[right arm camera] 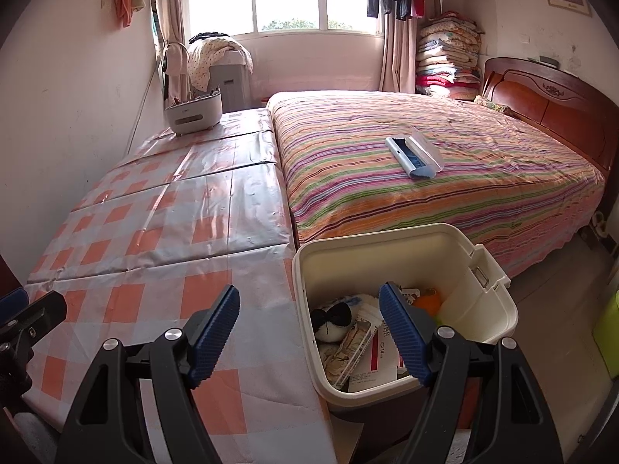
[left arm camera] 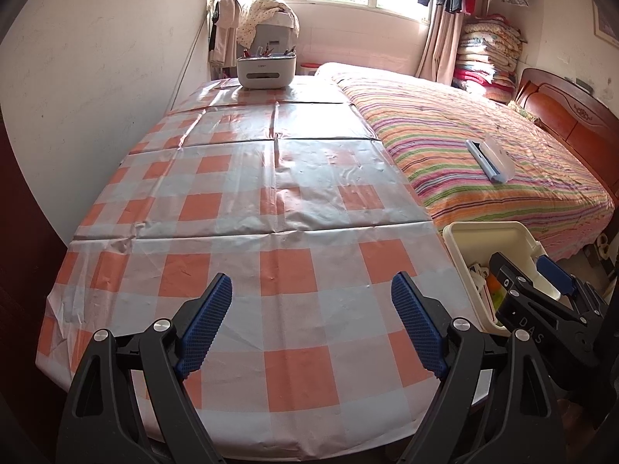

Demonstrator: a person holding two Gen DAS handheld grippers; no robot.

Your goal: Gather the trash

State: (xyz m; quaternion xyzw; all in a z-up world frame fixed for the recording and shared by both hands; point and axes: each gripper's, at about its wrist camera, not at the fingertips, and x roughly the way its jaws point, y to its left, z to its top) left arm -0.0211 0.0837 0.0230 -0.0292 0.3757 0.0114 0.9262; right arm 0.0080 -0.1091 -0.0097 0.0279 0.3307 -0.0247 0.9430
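A cream plastic bin (right arm camera: 421, 232) stands off the table's right edge, lid off. Inside it lie paper packets (right arm camera: 363, 344), a black-and-white soft item (right arm camera: 334, 317) and something orange (right arm camera: 427, 301). My right gripper (right arm camera: 309, 294) is open and holds nothing; its left finger is over the tablecloth and its right finger is over the bin's mouth. My left gripper (left arm camera: 311, 286) is open above the orange-and-white checked tablecloth (left arm camera: 271, 201), with nothing between its blue pads. In the left wrist view the right gripper (left arm camera: 526, 266) hangs over the bin (left arm camera: 464, 239). No loose trash shows on the cloth.
A white desk organizer (left arm camera: 266, 71) stands at the table's far end by the wall. A bed with a striped cover (right arm camera: 425, 178) runs along the table's right side, with a grey-blue brush case (right arm camera: 414, 154) on it. A green object (right arm camera: 607, 332) sits on the floor at right.
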